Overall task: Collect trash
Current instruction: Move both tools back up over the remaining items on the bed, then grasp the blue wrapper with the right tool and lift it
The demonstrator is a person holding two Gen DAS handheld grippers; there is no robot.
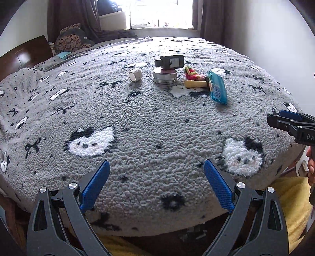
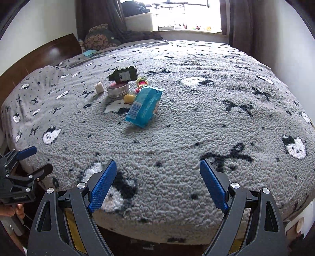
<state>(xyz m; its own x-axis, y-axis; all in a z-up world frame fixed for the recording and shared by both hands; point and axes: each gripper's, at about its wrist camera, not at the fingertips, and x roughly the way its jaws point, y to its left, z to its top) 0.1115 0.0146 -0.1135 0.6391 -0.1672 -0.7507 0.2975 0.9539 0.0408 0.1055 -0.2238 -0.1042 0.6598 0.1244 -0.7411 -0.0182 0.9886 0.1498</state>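
A cluster of items lies far out on the grey patterned bed cover [image 1: 147, 122]: a blue snack wrapper [image 1: 217, 87] [image 2: 144, 105], a round metal tin [image 1: 165, 75] [image 2: 118, 91] with a dark bottle [image 1: 170, 61] [image 2: 124, 75] lying on top, a white tape roll [image 1: 135, 75] [image 2: 99, 87], and a small yellow and pink toy [image 1: 194, 78] [image 2: 137, 88]. My left gripper [image 1: 156, 173] is open and empty at the bed's near edge. My right gripper [image 2: 157, 173] is open and empty too, to the right of the left one, also seen in the left wrist view [image 1: 283, 118].
A dark wooden headboard [image 1: 23, 57] and pillows [image 1: 69, 39] stand at the left. A window [image 1: 159, 11] with brown curtains is behind the bed. Yellow fabric [image 1: 291, 198] lies below the bed edge. The left gripper shows at the lower left of the right wrist view [image 2: 29, 161].
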